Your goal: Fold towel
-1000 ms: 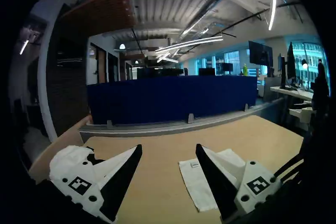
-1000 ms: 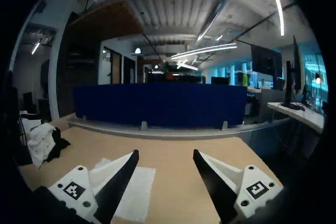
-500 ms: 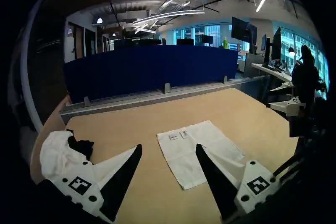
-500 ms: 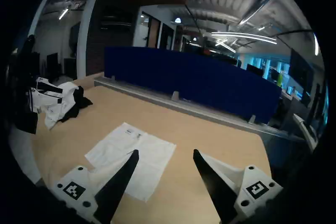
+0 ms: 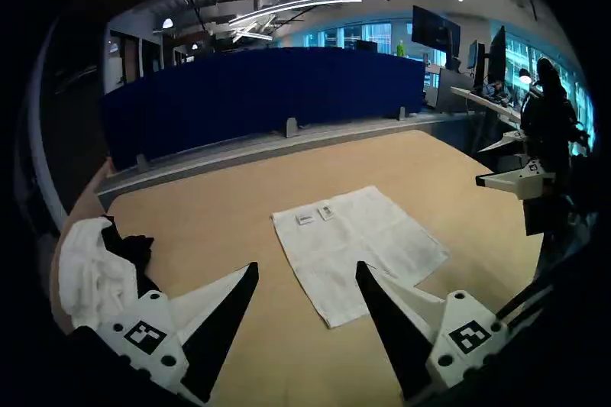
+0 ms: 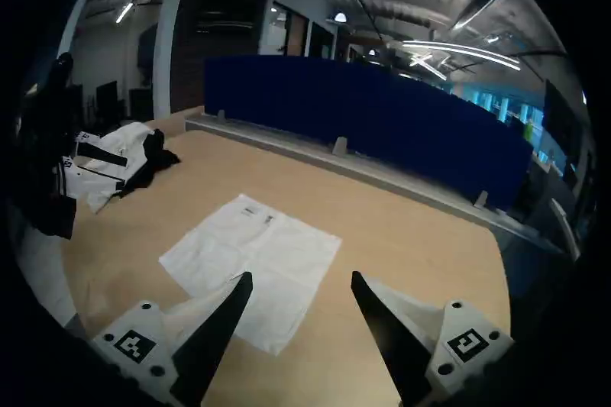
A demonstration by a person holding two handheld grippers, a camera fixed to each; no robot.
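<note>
One flat towel (image 5: 359, 243), right claw (image 5: 500, 184) farther right

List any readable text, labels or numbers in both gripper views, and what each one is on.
No text is readable in either view.
Two small tags near the far edge of the towel: too small to read.
Square black-and-white markers on the left gripper and the right gripper: coded patterns, no letters or digits.
</note>
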